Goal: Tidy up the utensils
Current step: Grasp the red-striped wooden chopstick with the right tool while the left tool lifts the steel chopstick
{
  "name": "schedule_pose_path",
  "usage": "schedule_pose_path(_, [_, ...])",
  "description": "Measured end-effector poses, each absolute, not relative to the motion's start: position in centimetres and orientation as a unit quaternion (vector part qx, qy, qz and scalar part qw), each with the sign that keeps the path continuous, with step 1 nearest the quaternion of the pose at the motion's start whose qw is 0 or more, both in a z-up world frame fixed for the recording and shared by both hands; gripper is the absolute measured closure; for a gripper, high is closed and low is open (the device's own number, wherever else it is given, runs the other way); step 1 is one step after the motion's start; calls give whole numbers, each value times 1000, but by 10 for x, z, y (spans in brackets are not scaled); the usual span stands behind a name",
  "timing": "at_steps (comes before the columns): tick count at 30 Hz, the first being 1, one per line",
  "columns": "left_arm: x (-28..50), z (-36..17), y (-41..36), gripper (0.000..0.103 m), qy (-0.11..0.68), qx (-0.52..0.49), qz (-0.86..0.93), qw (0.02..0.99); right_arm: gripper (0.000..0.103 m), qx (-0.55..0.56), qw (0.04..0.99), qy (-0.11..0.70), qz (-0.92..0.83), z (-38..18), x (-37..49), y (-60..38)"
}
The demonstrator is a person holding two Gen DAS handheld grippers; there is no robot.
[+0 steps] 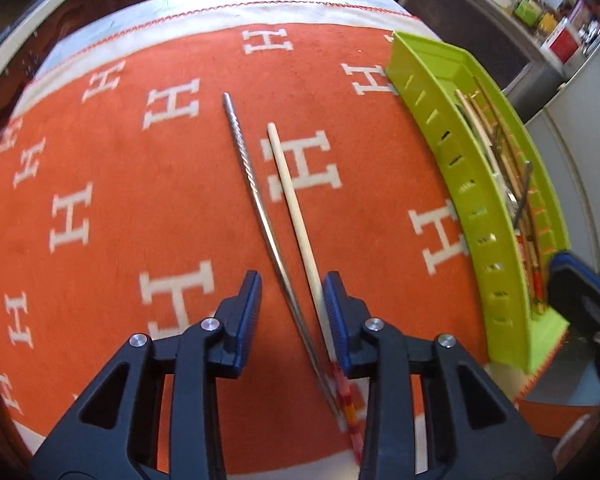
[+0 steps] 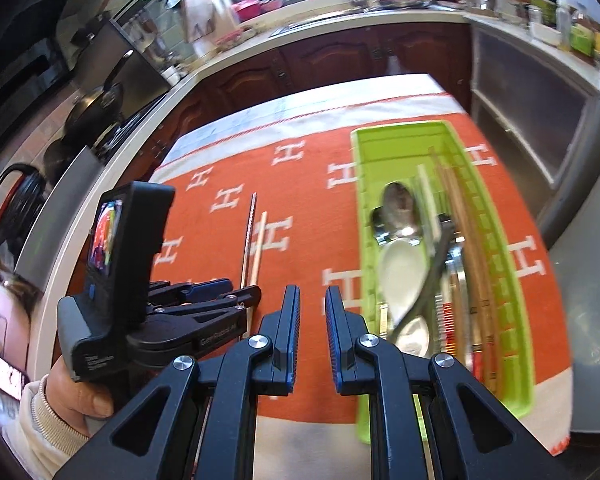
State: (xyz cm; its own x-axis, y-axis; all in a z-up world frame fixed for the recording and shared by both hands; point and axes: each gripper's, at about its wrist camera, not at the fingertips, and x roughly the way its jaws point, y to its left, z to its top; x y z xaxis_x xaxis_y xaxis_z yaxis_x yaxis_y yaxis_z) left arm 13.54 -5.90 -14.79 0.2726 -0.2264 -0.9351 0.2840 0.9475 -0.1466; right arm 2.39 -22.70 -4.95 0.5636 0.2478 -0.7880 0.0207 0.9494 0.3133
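Observation:
A metal chopstick [image 1: 256,200] and a pale wooden chopstick [image 1: 292,200] lie side by side on the orange cloth [image 1: 120,184]. My left gripper [image 1: 292,304] is open, its jaws either side of their near ends, low over the cloth. Both chopsticks show in the right wrist view, metal [image 2: 249,236] and wooden [image 2: 259,248], with the left gripper [image 2: 204,300] over them. A green utensil tray [image 2: 366,240] holds spoons [image 2: 400,268] and several chopsticks [image 2: 460,220]. My right gripper [image 2: 313,320] is open and empty, just left of the tray.
The green tray [image 1: 452,168] stands along the cloth's right edge in the left wrist view. Kitchen counters, dark wood cabinets [image 2: 332,60] and a stove with pans [image 2: 96,108] surround the table. A grey appliance [image 2: 540,120] stands at the right.

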Motion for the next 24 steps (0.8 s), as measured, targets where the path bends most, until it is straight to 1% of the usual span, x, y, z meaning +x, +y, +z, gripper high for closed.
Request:
schedule_pose_path(7, [132, -148, -20, 75, 579, -30, -143, 802, 90, 141, 858, 483, 100, -65, 26, -200])
schedule_pose_path(9, [133, -148, -18, 77, 577, -24, -135, 805, 90, 140, 855, 488, 103, -68, 26, -196])
schedule_pose_path(15, [139, -149, -36, 77, 565, 40, -104, 818, 90, 138, 849, 499, 106, -78, 30, -190])
schedule_pose_path(17, [143, -149, -45, 88, 556, 55, -91, 824, 90, 136, 846, 504, 110, -83, 35, -188])
schedule_pose_path(18, [144, -150, -46, 99, 551, 61, -84, 828, 90, 135, 844, 507, 111, -85, 35, -186])
schedule_pose_path(22, [143, -146, -33, 100, 545, 28, -81, 834, 90, 133, 834, 520, 127, -95, 42, -183])
schedule_pose_path(24, [141, -141, -25, 100, 538, 15, -78, 839, 87, 131, 831, 524, 135, -100, 46, -179])
